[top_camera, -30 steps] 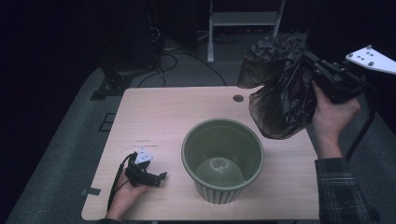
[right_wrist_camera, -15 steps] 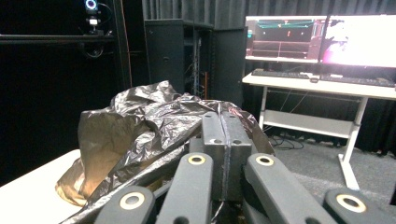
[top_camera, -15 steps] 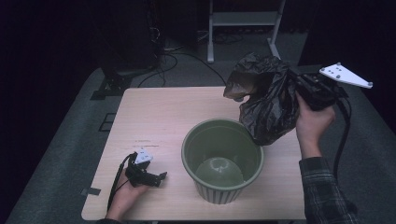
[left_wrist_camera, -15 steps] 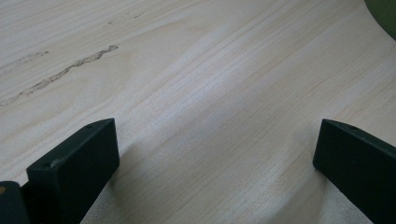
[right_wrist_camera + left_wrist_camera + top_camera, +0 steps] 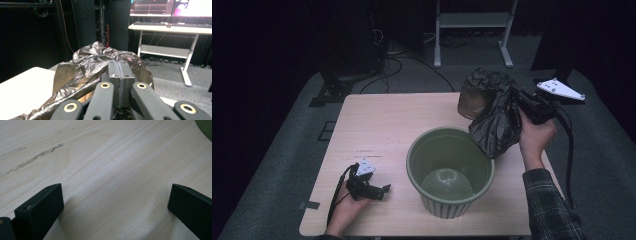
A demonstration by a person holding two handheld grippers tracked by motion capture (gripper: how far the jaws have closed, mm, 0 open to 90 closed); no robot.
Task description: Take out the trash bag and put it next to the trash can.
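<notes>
A: From the high view, what is hard to read?

B: The room beyond the table (image 5: 377, 125) is nearly black. A crumpled black plastic bag (image 5: 494, 117) hangs in the air at the table's far right, just above the right rim of the green ribbed pot (image 5: 450, 172), and it hides the tips of the right gripper (image 5: 524, 107). The pot's inside shows a pale domed bottom.

A: And the left gripper (image 5: 374, 189)?

B: Resting on the table near the left front corner, well apart from the pot.

A: The left gripper view?

B: Its two black jaws stand wide apart over bare pale wood (image 5: 112, 170), nothing between them. A sliver of green pot (image 5: 205, 127) is cut off at the top right corner.

A: The right gripper view?

B: The jaws are pressed flat together, clenched on the bag (image 5: 82, 67), whose glossy wrinkled film bunches around them. A white desk (image 5: 172, 27) stands far behind.
</notes>
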